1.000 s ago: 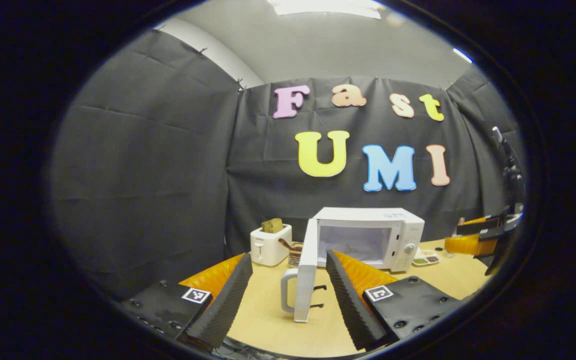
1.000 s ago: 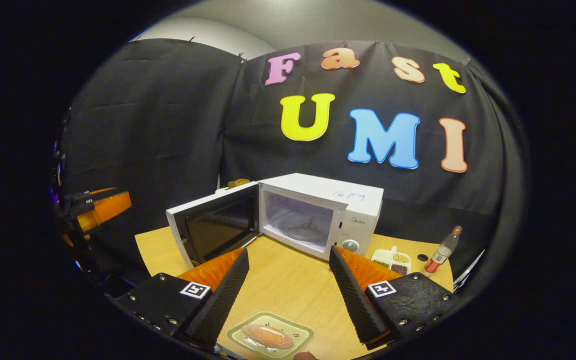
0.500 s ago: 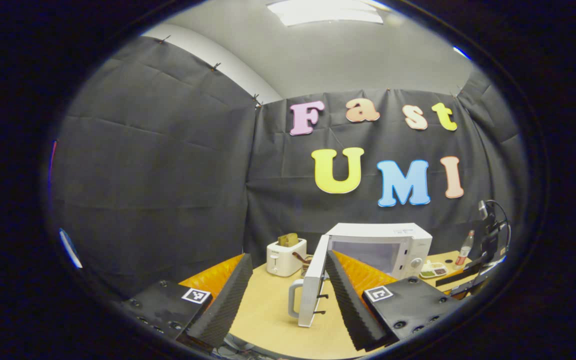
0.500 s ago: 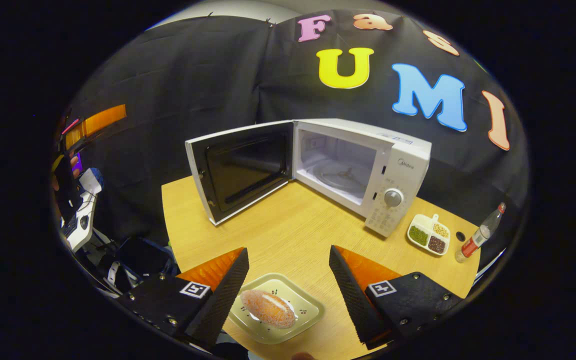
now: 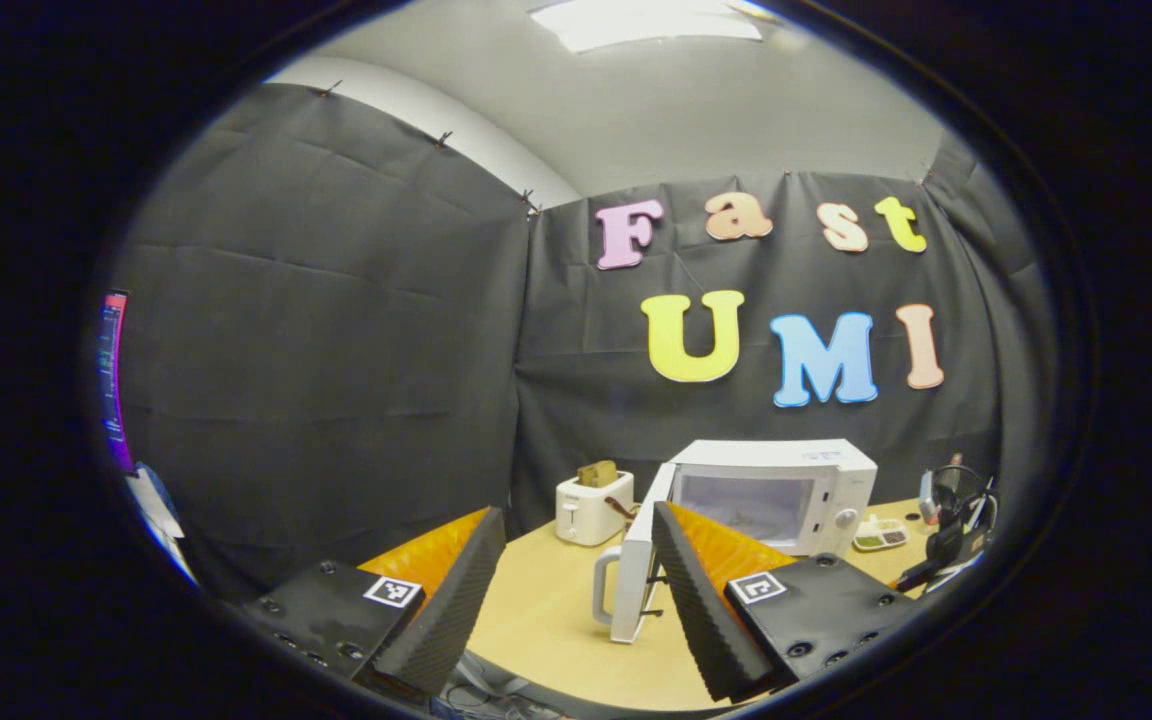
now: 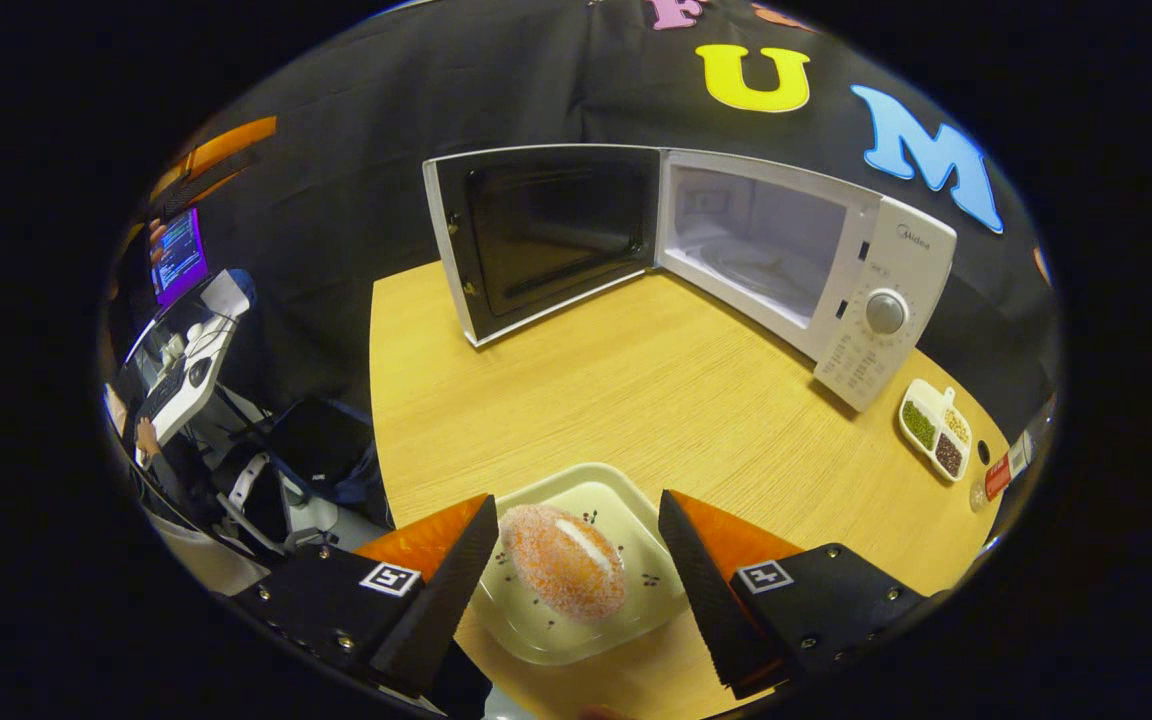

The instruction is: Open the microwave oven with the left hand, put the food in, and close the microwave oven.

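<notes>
Pale wood counter (image 6: 636, 400) carries a white microwave (image 6: 836, 270) with its door (image 6: 546, 240) swung wide, seen in my right gripper view. My right claw (image 6: 576, 575) hangs spread wide over a pale green plate (image 6: 626, 505) near the counter's front edge; a sugar-dusted bun (image 6: 564, 562) lies on the plate, between my two fingers, though I cannot tell whether either finger touches plate or bun. The claw holds nothing. The microwave stands well beyond the plate, toward the back wall. A small divided dish (image 6: 933, 428) of beans sits to the microwave's right.

In my left gripper view, my left claw (image 5: 576, 575) is also spread wide and empty, held back from the counter (image 5: 546, 610). The open door (image 5: 636, 570) shows edge-on, just beside my right finger (image 5: 696, 590). A white toaster (image 5: 593, 506) stands left of the microwave (image 5: 776, 495).
</notes>
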The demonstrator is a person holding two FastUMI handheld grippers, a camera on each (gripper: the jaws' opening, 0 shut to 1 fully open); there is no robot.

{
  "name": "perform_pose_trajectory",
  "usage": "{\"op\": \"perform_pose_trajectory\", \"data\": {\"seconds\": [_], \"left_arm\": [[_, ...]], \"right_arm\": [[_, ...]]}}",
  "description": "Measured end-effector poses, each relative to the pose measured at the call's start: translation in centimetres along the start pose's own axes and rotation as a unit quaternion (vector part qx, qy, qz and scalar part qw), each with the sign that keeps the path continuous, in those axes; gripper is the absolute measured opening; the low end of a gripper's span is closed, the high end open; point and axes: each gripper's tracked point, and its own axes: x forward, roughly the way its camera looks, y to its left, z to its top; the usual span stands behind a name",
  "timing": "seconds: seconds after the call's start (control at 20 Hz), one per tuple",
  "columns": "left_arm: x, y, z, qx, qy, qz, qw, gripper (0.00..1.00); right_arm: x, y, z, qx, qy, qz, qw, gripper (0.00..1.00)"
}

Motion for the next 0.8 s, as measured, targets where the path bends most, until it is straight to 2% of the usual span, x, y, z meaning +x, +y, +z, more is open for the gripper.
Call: {"op": "perform_pose_trajectory", "data": {"seconds": [0.25,0.55,0.7,0.8], "left_arm": [[-0.5,-0.6,-0.3,0.008,0.006,0.003,1.0,0.95],[-0.4,-1.3,-0.2,0.014,0.009,0.002,1.0,0.95],[-0.4,-1.6,0.0,0.008,0.007,0.006,1.0,0.95],[-0.5,-1.7,0.2,0.005,0.006,0.008,1.0,0.95]], "right_arm": [[1.5,0.1,-2.9,-0.005,0.044,0.023,0.999,0.99],[2.5,0.9,-4.3,-0.001,0.06,0.046,0.997,0.99],[2.5,1.4,-4.6,-0.007,0.066,0.053,0.996,0.92],[2.9,1.1,-5.1,-0.021,0.073,0.047,0.996,0.92]]}}
